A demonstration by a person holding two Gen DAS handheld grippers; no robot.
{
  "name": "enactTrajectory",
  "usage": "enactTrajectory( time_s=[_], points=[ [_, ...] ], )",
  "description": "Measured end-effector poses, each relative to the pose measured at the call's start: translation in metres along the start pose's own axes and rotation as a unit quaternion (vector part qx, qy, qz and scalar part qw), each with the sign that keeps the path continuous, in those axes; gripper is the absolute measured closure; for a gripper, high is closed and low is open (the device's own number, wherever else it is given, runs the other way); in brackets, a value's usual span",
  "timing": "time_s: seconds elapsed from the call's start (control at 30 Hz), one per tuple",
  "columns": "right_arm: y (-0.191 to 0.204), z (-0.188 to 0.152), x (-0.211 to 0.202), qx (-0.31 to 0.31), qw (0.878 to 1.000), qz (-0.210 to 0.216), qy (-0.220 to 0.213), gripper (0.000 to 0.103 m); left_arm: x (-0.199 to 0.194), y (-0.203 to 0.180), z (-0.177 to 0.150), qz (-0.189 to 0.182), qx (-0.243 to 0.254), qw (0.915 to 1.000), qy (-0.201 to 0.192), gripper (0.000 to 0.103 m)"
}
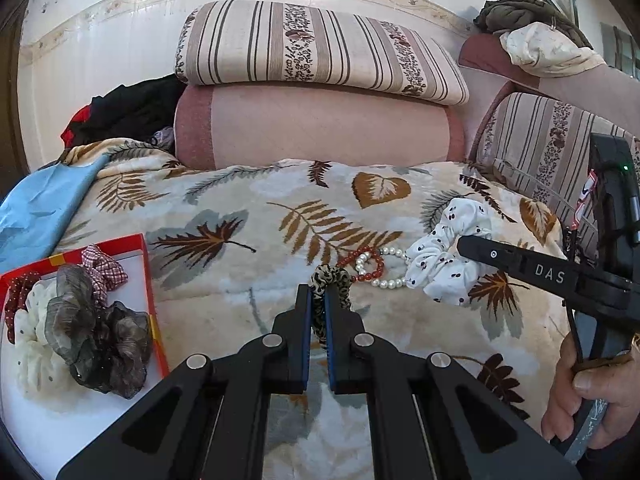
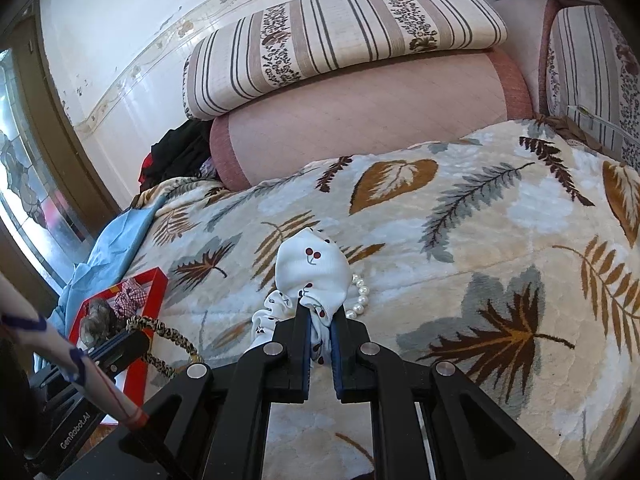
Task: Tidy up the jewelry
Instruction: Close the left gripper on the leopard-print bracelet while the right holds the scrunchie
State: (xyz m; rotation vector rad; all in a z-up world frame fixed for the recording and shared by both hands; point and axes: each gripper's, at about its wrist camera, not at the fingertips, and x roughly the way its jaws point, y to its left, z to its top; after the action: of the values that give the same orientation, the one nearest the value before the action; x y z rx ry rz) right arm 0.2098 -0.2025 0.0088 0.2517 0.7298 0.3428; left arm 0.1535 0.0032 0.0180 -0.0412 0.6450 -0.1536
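Left gripper (image 1: 318, 294) clenched on a leopard-print scrunchie (image 1: 330, 280), blue pads pressed against the fabric band, loop sticking out past the fingertips and trailing back between the fingers. In the right wrist view, same leopard-print scrunchie (image 2: 160, 330) hanging as a loop from the left gripper (image 2: 130, 342) down at the lower left.

Right gripper (image 2: 320, 316) clamped on a white cherry-print scrunchie (image 2: 310, 268), cloth bunched up above the tips and more of it pinched down between the blue pads. From the left wrist camera, right gripper (image 1: 466, 246) reaching in from the right side, tip buried in the white cherry-print scrunchie (image 1: 444, 258), a person's hand (image 1: 592, 392) wrapped around its handle.

Just ahead of the left gripper's tips, a red bead bracelet (image 1: 368, 266) lying on the leaf-patterned blanket (image 1: 240, 208), overlapping a pearl bracelet (image 1: 386, 282) that runs up against the white scrunchie. Pearl bracelet (image 2: 362, 294) also showing just right of the right gripper's tips, partly hidden under the white cloth.

Left of the left gripper, a red-rimmed box (image 1: 154, 300) holding a grey sheer scrunchie (image 1: 100, 340), a cream dotted scrunchie (image 1: 30, 332), a red checked scrunchie (image 1: 104, 270) and a dark red dotted scrunchie (image 1: 18, 292). Same red-rimmed box (image 2: 158, 280) far left of the right gripper.

Well beyond both grippers, a pink bolster (image 1: 320, 124) with a striped floral cushion (image 1: 320, 48) stacked on top. Blue cloth (image 1: 40, 208) off at the far left edge of the blanket.
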Motion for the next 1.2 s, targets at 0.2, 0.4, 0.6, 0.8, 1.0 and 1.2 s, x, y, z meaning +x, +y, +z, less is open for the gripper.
enactTrajectory(
  time_s=[0.2,0.4,0.6,0.8,1.0,1.2],
  points=[
    [0.0076,-0.0027,0.0006,-0.016,1.000,0.000,0.001,0.094,-0.0032,-0.0017,-0.0009,0.021,0.018,0.9996,-0.006,0.097],
    [0.0090,-0.0042,0.0016,-0.021,1.000,-0.004,0.002,0.094,-0.0023,-0.0028,-0.0033,0.029,0.028,0.9992,-0.004,0.097],
    [0.0071,-0.0042,0.0029,-0.021,1.000,-0.008,0.004,0.094,-0.0018,-0.0030,-0.0038,0.034,0.031,0.9989,-0.004,0.097],
    [0.0067,-0.0038,0.0025,-0.021,1.000,-0.007,0.005,0.094,-0.0012,-0.0019,-0.0036,0.035,0.033,0.9988,-0.004,0.097],
    [0.0069,-0.0045,0.0025,-0.022,1.000,-0.010,0.004,0.094,-0.0013,-0.0033,-0.0038,0.035,0.033,0.9988,-0.004,0.097],
    [0.0078,-0.0049,0.0024,-0.024,1.000,-0.009,0.004,0.094,-0.0007,-0.0015,-0.0035,0.037,0.033,0.9988,-0.005,0.097]
  ],
)
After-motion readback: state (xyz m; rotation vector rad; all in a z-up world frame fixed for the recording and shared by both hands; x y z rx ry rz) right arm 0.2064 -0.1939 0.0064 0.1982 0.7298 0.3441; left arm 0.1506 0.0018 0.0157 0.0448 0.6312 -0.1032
